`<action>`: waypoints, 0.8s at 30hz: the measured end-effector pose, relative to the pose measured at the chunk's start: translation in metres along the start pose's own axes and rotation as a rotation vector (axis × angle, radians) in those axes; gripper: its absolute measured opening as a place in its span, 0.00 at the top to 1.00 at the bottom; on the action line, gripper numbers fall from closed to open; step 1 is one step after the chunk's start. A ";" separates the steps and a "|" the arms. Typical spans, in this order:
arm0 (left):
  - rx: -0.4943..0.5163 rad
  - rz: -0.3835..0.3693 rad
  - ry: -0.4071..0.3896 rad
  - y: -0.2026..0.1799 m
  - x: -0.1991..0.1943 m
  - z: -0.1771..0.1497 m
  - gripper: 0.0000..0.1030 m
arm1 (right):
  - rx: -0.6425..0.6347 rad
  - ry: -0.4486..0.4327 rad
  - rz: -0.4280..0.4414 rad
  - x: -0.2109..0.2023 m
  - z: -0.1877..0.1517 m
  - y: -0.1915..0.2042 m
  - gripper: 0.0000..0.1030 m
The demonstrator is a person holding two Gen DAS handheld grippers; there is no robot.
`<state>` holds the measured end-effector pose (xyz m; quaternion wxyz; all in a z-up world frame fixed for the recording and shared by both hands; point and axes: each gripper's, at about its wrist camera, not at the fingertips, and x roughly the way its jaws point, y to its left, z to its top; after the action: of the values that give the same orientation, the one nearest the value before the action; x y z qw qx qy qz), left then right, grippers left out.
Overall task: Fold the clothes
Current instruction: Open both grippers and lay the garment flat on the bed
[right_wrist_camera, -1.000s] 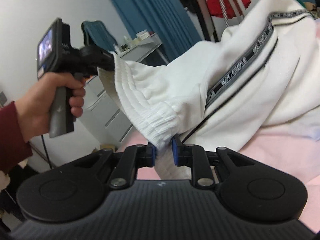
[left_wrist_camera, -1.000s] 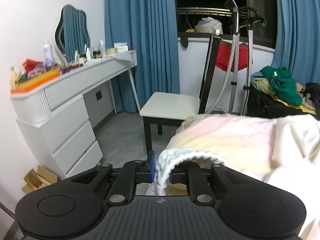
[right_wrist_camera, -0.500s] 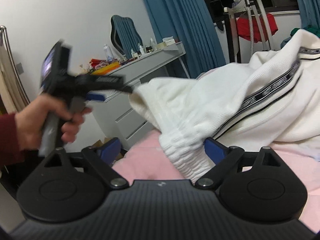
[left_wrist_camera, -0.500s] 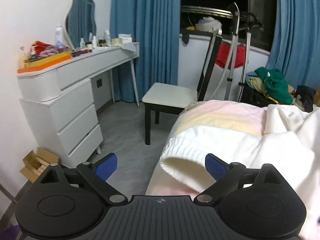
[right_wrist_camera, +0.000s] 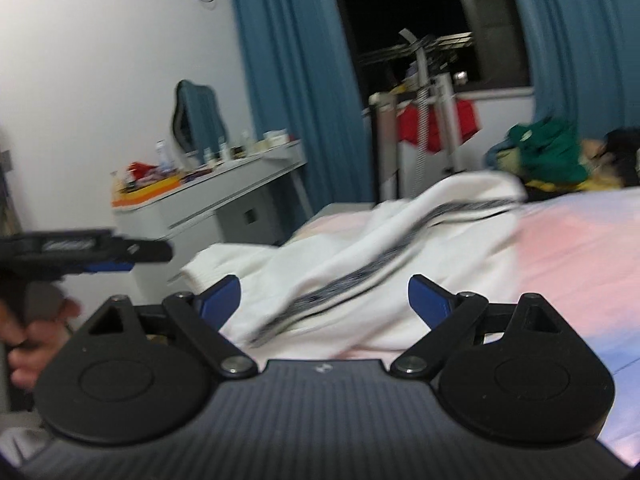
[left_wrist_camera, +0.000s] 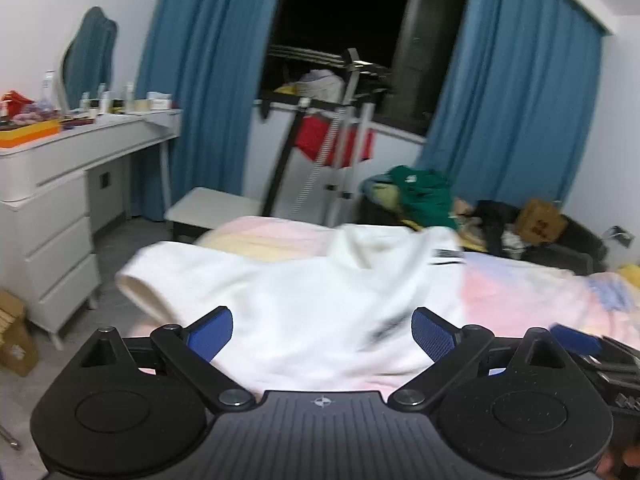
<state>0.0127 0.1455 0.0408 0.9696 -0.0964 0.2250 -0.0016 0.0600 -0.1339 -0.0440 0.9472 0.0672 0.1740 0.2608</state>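
Note:
White trousers with a dark lettered side stripe point(left_wrist_camera: 304, 300) lie loose on the pink bedspread point(left_wrist_camera: 520, 292), waistband end toward the bed's left edge. They also show in the right wrist view point(right_wrist_camera: 360, 264), on the bedspread point(right_wrist_camera: 568, 256). My left gripper point(left_wrist_camera: 322, 326) is open and empty, a little above the near part of the garment. My right gripper point(right_wrist_camera: 324, 294) is open and empty, just short of the trousers. The left gripper shows at the left edge of the right wrist view point(right_wrist_camera: 120, 254), held in a hand.
A white dresser point(left_wrist_camera: 52, 216) with bottles and a mirror stands left of the bed. A chair point(left_wrist_camera: 212, 204) and a drying rack point(left_wrist_camera: 340, 132) stand beyond the bed's foot. A pile of clothes point(left_wrist_camera: 424, 196) lies at the back right. Cardboard boxes point(left_wrist_camera: 12, 336) sit on the floor.
Both grippers opened and let go of the waistband a second ago. The trousers dropped flat onto the bed. Both grippers have since pulled back and risen.

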 end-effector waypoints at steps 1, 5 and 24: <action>0.005 -0.015 -0.010 -0.015 -0.002 -0.003 0.06 | -0.001 -0.004 -0.016 -0.003 -0.001 -0.006 0.10; 0.048 -0.038 -0.049 -0.067 0.006 -0.017 0.06 | -0.007 -0.018 -0.078 -0.017 -0.006 -0.032 0.10; 0.272 -0.011 0.019 -0.116 0.095 -0.076 0.07 | -0.031 -0.039 -0.286 -0.054 -0.023 -0.114 0.11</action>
<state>0.0697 0.0130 -0.0462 0.9715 0.0345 0.2315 -0.0383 0.0622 -0.2586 -0.0745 0.9788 0.0324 0.1594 0.1244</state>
